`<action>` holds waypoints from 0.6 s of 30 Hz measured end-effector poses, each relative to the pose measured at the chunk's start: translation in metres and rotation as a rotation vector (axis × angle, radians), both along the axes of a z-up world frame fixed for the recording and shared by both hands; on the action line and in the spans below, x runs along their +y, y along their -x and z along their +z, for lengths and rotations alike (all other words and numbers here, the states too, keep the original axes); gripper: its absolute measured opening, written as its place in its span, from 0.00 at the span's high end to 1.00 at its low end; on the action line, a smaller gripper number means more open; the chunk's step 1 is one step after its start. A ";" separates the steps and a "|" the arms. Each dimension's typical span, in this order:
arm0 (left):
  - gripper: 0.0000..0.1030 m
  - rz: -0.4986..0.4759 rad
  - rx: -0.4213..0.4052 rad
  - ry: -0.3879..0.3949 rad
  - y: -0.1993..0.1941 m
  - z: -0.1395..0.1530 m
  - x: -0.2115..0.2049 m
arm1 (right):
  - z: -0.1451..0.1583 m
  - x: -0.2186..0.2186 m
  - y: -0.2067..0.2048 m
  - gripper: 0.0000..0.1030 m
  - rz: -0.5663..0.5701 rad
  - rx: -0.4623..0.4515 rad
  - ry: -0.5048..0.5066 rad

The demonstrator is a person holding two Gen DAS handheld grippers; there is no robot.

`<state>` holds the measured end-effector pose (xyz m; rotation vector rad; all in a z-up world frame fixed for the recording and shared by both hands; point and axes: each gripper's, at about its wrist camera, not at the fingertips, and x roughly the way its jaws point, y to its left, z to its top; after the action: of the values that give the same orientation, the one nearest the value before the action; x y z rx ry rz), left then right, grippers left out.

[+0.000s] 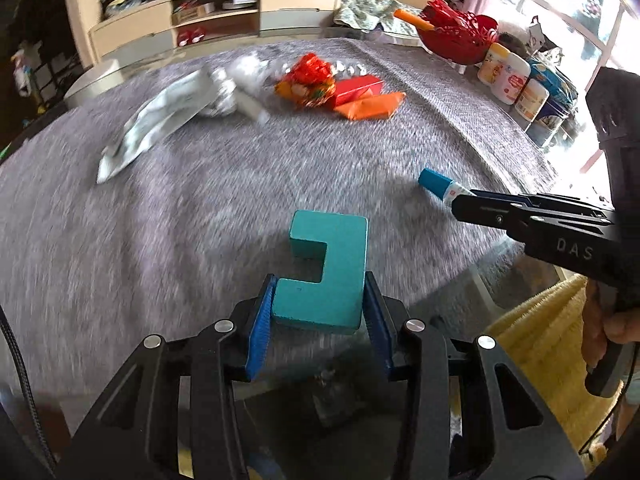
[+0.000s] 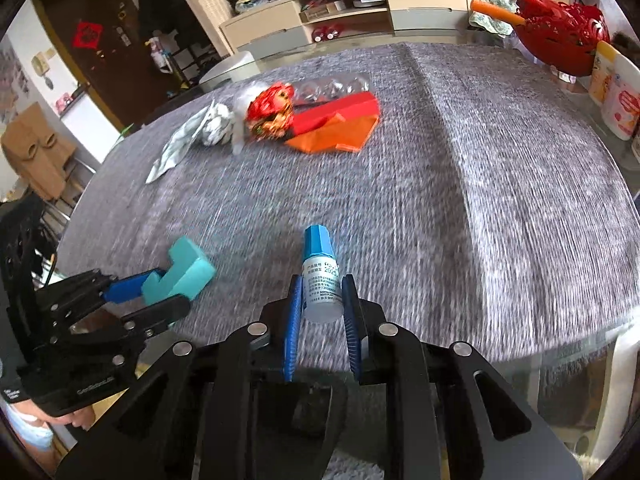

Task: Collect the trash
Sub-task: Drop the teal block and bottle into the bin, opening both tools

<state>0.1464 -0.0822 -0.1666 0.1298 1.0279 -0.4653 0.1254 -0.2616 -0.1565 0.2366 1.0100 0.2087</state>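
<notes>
Your left tongs [image 1: 318,304] are clamping a teal C-shaped block [image 1: 324,276], its flat sides pressed between the blue pads [image 1: 259,332], and you are holding it just above the grey woven cloth [image 1: 200,208] that is covering the counter. Your right tongs [image 2: 320,312] are gripping a small white bottle with a blue cap [image 2: 320,276] by its lower body, the cap pointing away from you. In the left wrist view that bottle is sticking out of the black fingers at the right, cap tilted toward the middle of the cloth.

Farther across the counter, the trash is lying in a loose cluster: a crumpled white wrapper [image 1: 160,120] on the left, a red and gold foil ball [image 1: 310,76] beside it, a red carton [image 1: 356,88] touching the ball, and an orange packet [image 1: 372,106] lying just in front of the carton. A clear plastic blister tray [image 2: 332,86] is sitting behind them. A red basket [image 1: 460,36] and several white jars [image 1: 508,76] are standing along the right edge.
</notes>
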 end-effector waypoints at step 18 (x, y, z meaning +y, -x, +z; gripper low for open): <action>0.63 0.054 0.046 0.054 0.100 0.001 0.035 | 0.005 0.052 0.089 0.80 0.097 0.011 0.027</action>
<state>0.0466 -0.0476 -0.1656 0.0435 1.0610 -0.4480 0.0363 -0.2099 -0.1519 0.1642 1.0359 0.2818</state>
